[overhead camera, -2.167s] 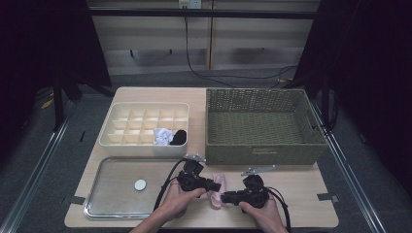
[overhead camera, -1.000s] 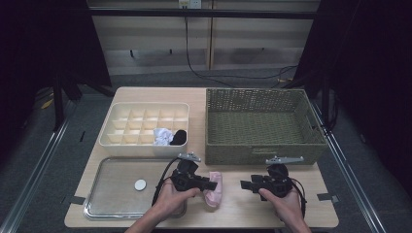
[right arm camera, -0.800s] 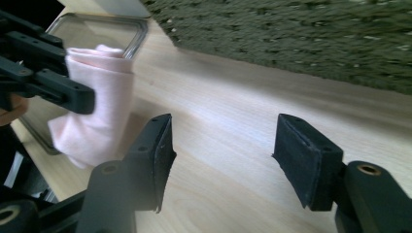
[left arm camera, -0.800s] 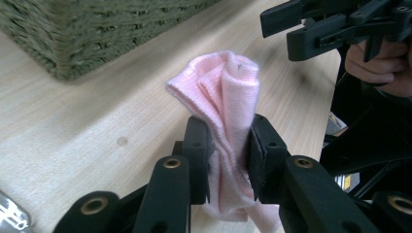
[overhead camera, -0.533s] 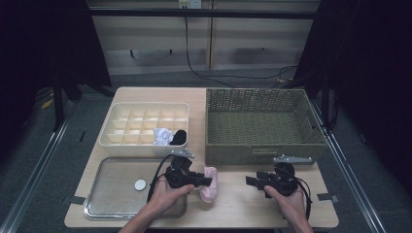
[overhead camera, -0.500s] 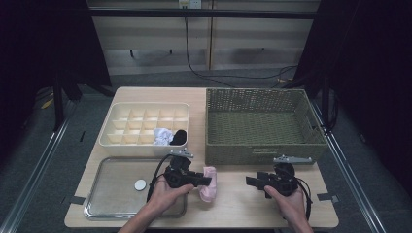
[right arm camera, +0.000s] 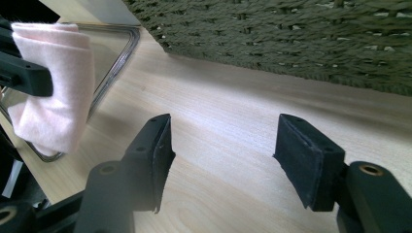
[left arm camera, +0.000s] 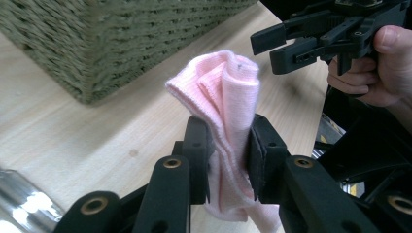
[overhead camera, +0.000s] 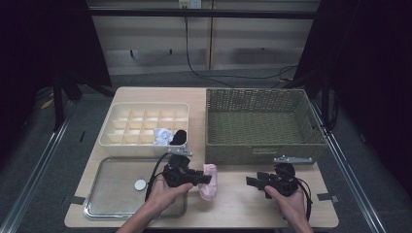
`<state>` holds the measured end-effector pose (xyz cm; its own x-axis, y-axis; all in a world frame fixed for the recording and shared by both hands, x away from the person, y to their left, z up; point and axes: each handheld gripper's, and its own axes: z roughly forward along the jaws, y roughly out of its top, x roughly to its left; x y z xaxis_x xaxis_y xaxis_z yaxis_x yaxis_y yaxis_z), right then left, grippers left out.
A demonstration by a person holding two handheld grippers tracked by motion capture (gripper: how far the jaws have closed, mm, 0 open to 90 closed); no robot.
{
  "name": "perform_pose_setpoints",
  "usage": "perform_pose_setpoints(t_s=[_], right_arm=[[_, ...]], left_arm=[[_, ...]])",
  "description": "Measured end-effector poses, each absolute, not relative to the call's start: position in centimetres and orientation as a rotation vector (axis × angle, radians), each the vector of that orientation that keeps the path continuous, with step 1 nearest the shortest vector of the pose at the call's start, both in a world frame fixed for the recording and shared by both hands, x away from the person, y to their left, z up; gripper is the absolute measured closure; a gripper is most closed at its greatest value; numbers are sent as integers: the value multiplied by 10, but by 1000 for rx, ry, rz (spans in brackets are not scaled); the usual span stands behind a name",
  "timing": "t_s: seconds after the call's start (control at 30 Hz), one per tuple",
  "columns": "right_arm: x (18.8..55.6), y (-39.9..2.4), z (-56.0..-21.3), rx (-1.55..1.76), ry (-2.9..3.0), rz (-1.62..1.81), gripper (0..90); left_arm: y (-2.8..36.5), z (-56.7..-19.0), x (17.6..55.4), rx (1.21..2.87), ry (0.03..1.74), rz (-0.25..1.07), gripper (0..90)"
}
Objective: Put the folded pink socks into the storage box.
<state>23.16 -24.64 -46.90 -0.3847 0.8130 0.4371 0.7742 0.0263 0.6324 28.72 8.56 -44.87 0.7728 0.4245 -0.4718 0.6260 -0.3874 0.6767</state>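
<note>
High view: a person's two hands come in from the bottom edge of a pale wooden surface (overhead camera: 233, 204), each holding a black two-jaw claw. The left claw (overhead camera: 208, 178) pinches a soft, rolled pale pink knitted sock (overhead camera: 210, 182), which hangs at the claw's tip just above the surface, right of a clear shallow tray with a metal rim (overhead camera: 116, 194). The right claw (overhead camera: 252, 183) points left toward the sock, well apart from it, with nothing in it. Behind the sock stands a cream plastic organiser box with small square compartments (overhead camera: 141, 126), holding a white and a black rolled item in its front row; beside that box sits an olive-green woven basket (overhead camera: 262, 121).

Left gripper view: the left claw (left arm camera: 228, 160) is closed on the sock (left arm camera: 228, 97) at its middle, so the sock's long axis runs upright between the jaws, rolled end on top. The right claw (left arm camera: 272, 46) waits beyond, at upper right.

Right gripper view: the right claw (right arm camera: 221, 150) stands wide with bare wood between the jaws. The sock (right arm camera: 53, 87) lies far to its left, so the left hand is the one placed to carry it, probably to the organiser box.
</note>
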Motion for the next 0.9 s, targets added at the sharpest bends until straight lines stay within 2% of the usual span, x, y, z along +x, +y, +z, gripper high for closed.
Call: perform_pose_setpoints(t_s=[0.9], right_arm=[[227,-251,-466,1701,2193,1316,365]], left_arm=[[121,-437,302,1993,853,-200,725]])
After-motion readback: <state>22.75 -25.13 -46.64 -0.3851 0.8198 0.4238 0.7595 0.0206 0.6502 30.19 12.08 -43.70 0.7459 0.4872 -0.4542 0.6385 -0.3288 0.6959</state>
